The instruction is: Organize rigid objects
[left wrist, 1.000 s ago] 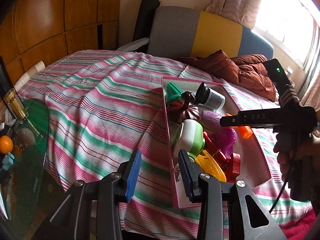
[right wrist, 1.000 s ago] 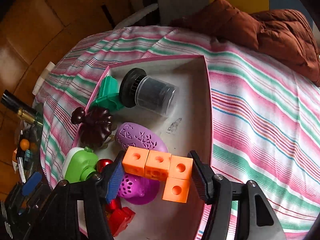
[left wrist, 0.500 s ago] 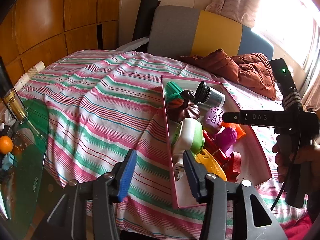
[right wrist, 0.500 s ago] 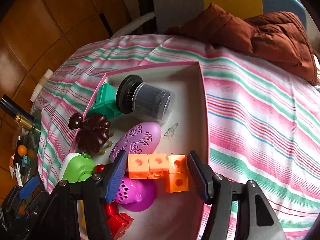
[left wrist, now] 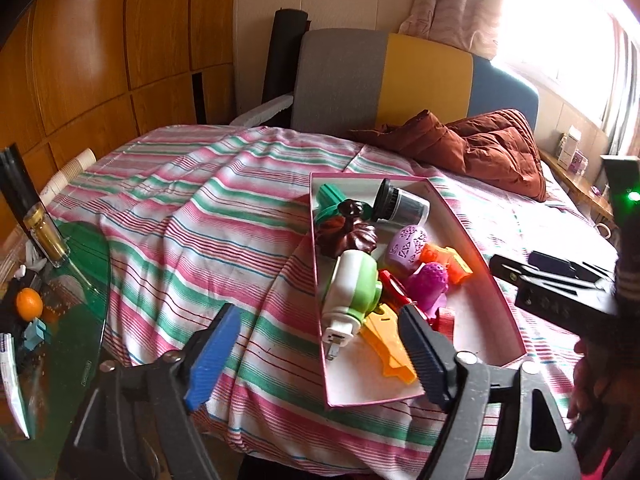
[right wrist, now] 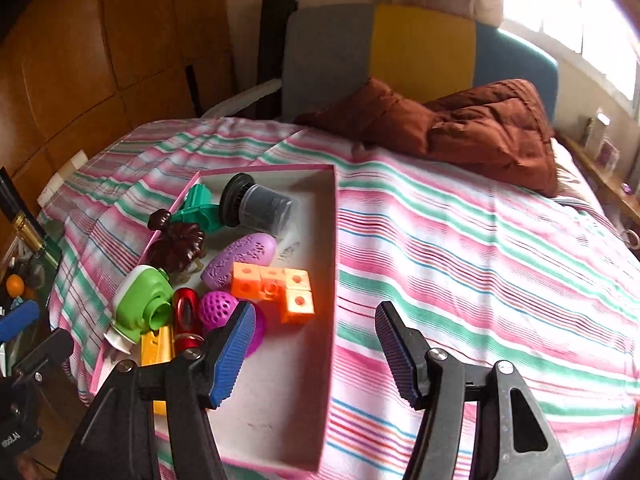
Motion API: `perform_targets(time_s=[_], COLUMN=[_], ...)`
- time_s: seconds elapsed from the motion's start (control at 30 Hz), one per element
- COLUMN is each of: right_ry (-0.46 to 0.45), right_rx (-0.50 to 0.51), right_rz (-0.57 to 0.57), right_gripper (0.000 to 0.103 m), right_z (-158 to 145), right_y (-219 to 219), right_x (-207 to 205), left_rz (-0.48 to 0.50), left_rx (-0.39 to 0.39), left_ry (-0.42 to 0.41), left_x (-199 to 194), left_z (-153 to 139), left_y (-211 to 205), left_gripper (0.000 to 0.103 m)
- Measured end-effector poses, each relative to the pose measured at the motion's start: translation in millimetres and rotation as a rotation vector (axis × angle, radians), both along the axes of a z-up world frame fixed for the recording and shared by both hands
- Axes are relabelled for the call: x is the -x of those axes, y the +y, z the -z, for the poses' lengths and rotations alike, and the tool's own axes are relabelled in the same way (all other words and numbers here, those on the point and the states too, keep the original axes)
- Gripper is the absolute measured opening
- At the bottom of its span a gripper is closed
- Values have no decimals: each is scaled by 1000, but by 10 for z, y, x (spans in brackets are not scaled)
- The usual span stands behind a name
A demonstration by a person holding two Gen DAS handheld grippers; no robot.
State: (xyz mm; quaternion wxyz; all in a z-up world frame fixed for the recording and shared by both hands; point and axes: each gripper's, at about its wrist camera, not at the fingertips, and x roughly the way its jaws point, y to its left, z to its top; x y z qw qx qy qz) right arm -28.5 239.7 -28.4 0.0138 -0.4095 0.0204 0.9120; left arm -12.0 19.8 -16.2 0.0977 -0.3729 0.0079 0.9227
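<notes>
While a pink-rimmed cardboard tray of toys rests on the striped bedspread, both grippers, right and left, gape wide and empty; orange L-shaped plastic cubes lie inside.

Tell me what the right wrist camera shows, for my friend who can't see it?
The open right gripper hovers empty over a pink-edged tray on a striped bedspread. In the tray lie orange cubes, a purple egg, a green-and-white toy and a dark jar.
</notes>
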Motion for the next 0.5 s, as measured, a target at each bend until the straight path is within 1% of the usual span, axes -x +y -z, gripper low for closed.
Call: perform_targets(time_s=[0.17, 0.33, 0.5], right_ry=[54, 82, 85], right_rx=[-28, -59, -61], right_rz=[71, 86, 78], right_gripper=[63, 63, 63], right_z=[-78, -88, -84], right_y=[48, 2, -29], right_x=[-304, -469, -556], left_rz=[-20, -32, -67], left_rx=[13, 10, 55], left_ry=[15, 30, 56], left_x=[-89, -169, -235], left_z=[-49, -91, -114], left_y=[53, 72, 121], left_gripper=[102, 103, 103])
